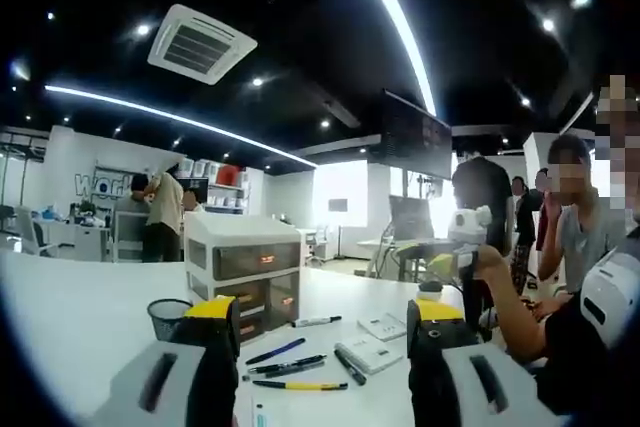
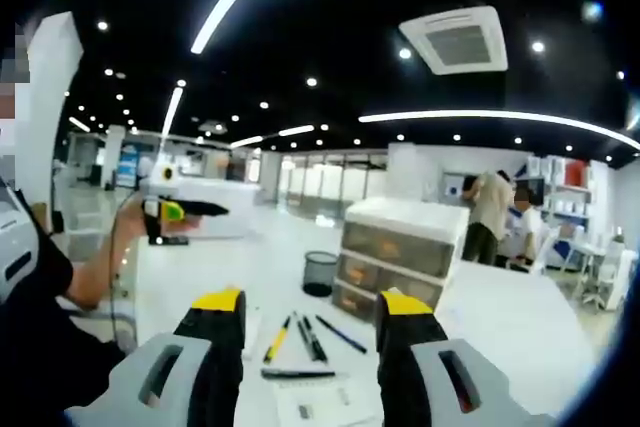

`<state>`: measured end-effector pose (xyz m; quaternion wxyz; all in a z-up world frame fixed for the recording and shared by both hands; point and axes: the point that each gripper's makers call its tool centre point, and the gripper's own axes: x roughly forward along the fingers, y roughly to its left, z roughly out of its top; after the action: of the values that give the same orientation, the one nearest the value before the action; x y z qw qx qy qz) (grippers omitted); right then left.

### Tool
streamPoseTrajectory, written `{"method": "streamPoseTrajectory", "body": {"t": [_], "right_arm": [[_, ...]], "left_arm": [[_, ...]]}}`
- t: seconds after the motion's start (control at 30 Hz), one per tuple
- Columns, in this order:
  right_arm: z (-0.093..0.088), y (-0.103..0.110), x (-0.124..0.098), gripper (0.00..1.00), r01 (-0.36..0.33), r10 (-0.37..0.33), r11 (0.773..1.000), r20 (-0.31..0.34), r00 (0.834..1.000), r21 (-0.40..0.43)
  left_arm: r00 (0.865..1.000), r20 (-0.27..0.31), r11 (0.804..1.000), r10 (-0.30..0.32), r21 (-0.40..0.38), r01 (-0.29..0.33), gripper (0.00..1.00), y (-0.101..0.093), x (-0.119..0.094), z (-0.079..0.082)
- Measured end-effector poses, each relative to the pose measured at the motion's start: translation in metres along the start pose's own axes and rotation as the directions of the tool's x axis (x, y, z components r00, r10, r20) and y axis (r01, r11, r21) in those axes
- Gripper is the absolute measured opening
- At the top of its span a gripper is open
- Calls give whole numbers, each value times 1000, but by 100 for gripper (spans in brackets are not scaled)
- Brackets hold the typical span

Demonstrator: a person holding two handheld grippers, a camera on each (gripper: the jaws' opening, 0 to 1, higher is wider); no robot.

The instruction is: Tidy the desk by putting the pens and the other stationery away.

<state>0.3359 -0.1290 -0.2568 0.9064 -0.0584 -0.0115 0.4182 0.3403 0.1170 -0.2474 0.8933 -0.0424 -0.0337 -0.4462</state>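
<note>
Several pens lie loose on the white desk [image 1: 90, 317]: a blue pen [image 1: 275, 351], black pens [image 1: 290, 365], a yellow pen [image 1: 300, 385] and a white-bodied marker [image 1: 316, 322]. My left gripper [image 1: 325, 312] is held above them, open with nothing between its jaws. The right gripper view has the yellow pen [image 2: 277, 339], black pens [image 2: 310, 339], the blue pen [image 2: 342, 334] and a black pen lying crosswise [image 2: 298, 374]. My right gripper [image 2: 312, 307] hovers over these, open and holding nothing. A black mesh pen cup [image 1: 168, 317] [image 2: 320, 272] stands next to a white drawer unit [image 1: 245, 272] [image 2: 400, 247].
Two small white pads [image 1: 368, 352] [image 1: 383, 326] lie right of the pens, and a white pad [image 2: 320, 402] lies below my right jaws. A hand holds the other gripper [image 1: 455, 247] [image 2: 165, 212] at each view's side. People stand behind the desk.
</note>
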Motion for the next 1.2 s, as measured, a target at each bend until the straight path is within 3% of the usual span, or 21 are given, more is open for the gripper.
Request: {"method": "streamPoseTrajectory", "body": {"t": [1.2], "right_arm": [[2,-2,-2,49,5,-5,1000,4,1000,-4]], "left_arm": [[1000,-5,1000,0,6,0,67,-2,0,-1]]}}
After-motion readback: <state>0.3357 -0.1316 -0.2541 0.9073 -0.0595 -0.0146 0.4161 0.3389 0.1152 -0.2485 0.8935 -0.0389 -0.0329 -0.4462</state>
